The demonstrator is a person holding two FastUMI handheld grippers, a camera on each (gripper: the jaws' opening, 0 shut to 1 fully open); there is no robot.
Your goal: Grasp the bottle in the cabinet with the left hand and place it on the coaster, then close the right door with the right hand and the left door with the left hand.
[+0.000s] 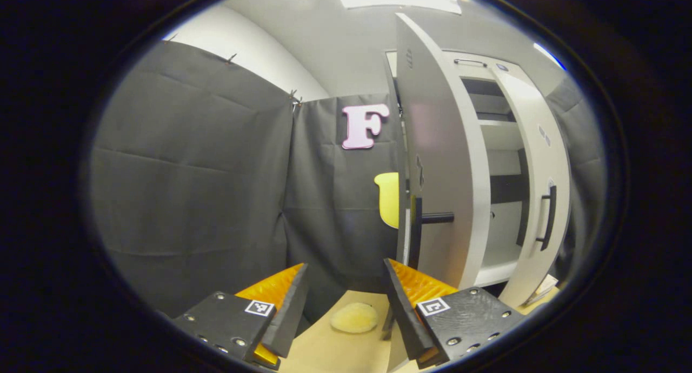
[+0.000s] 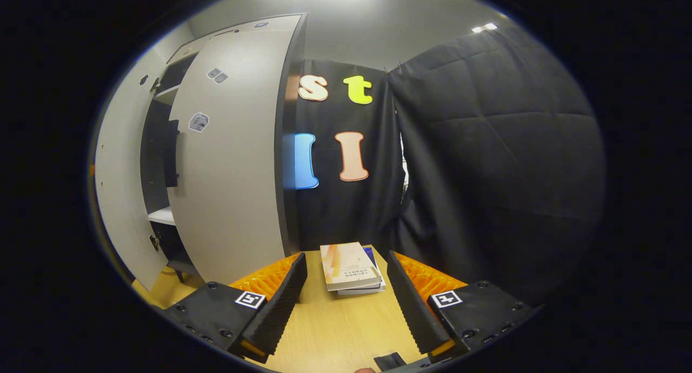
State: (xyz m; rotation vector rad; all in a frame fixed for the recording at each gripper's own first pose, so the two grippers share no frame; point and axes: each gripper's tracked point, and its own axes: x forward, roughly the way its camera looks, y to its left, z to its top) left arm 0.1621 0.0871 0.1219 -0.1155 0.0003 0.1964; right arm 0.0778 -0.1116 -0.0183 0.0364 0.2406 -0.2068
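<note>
Left claw [image 1: 346, 302] released, empty, low over counter [image 1: 324, 351] near coaster [image 1: 354, 317]. Right claw [image 2: 346, 292] released too. Bottle hidden, presumably inside cabinet [image 1: 503, 200]. Risk: half-open left door [image 1: 432, 162] blocking reach, claw bumping handle [image 1: 419, 230].

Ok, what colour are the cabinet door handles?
Black handles on pale grey doors, clearest in the left gripper view.

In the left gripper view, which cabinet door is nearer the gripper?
The left door, just beyond the left gripper, its black handle beside the fingertips; the right door stands farther back.
</note>
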